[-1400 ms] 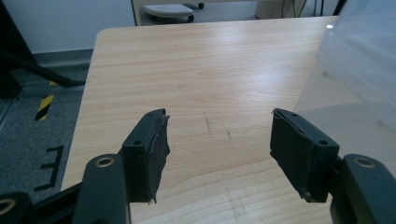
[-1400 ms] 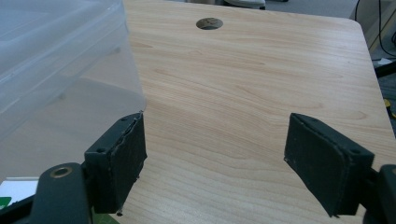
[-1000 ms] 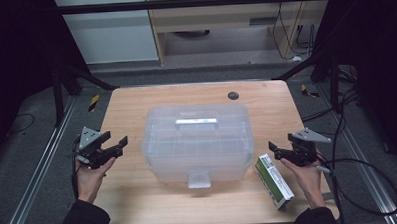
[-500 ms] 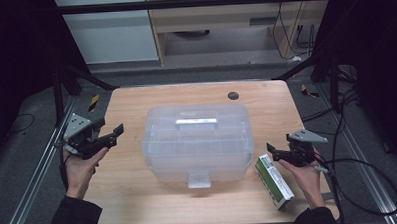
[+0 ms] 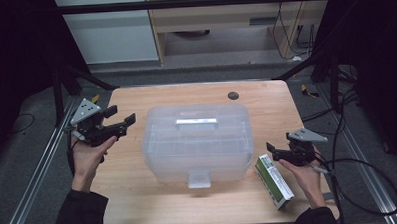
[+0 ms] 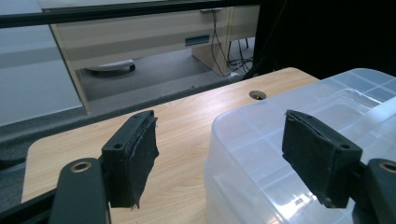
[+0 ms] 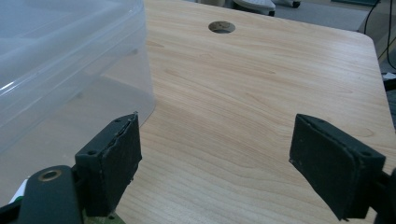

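Note:
A clear plastic storage bin [image 5: 197, 142] with its lid on stands in the middle of the wooden table [image 5: 139, 194]. My left gripper [image 5: 120, 114] hangs in the air to the bin's left, held above the table. Its jaws have just been opening and stand wide apart with nothing between them. In the left gripper view the bin's lid [image 6: 261, 140] lies ahead, behind the right pad [image 6: 317, 158]. My right gripper [image 5: 274, 150] rests open by the bin's right front corner, over a green and white box [image 5: 273, 182]. Bare wood shows between its pads [image 7: 112, 163].
A round cable hole [image 5: 233, 96] sits near the table's far edge. The bin's front latch [image 5: 199, 180] points toward me. Metal rails run along both sides of the table, and cables trail on the floor at the right.
My left gripper has risen off the table and drifted left, away from the bin. The right gripper has kept still.

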The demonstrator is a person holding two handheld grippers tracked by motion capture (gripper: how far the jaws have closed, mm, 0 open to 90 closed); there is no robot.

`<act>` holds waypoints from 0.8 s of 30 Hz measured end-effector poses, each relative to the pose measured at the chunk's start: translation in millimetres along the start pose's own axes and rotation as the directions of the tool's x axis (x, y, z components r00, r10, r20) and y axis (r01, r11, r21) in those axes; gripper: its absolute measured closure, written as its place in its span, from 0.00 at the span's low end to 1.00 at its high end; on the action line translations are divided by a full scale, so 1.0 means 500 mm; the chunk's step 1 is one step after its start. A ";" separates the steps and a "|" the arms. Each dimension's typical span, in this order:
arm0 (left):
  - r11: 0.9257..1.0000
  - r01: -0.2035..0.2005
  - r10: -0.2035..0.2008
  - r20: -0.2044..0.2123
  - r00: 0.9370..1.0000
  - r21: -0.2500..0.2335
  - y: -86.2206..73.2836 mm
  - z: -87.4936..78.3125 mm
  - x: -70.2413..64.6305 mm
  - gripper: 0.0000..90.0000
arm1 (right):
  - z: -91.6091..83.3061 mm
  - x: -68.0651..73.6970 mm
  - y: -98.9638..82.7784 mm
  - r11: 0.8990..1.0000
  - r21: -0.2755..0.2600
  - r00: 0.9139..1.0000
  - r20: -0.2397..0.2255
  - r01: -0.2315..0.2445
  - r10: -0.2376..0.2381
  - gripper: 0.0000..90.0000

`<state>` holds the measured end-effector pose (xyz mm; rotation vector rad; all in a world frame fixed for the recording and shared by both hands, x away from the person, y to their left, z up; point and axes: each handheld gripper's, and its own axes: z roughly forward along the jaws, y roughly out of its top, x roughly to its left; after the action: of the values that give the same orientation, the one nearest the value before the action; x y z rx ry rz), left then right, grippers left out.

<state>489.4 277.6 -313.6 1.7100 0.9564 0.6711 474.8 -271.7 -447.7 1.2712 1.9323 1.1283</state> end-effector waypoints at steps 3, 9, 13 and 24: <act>1.000 -0.020 0.020 0.026 0.999 0.001 0.008 0.004 -0.005 0.29 | 0.002 0.003 0.002 1.000 -0.005 1.000 -0.008 0.004 -0.004 0.19; 0.998 -0.066 0.066 0.059 0.996 0.006 0.023 0.011 -0.013 0.29 | 0.001 0.002 0.002 1.000 -0.009 1.000 -0.007 0.011 -0.011 0.20; 0.995 -0.100 0.099 0.081 0.992 0.006 0.033 0.022 -0.023 0.29 | -0.002 0.001 0.003 1.000 -0.020 1.000 -0.011 0.018 -0.018 0.24; 0.975 -0.212 0.202 0.140 0.969 0.060 0.047 0.064 -0.064 0.29 | -0.004 0.002 0.006 1.000 0.003 0.999 -0.036 0.017 -0.017 0.35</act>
<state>504.5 230.5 -301.2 1.9136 0.7239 0.6538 474.0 -270.8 -444.0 1.2420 1.9679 1.1473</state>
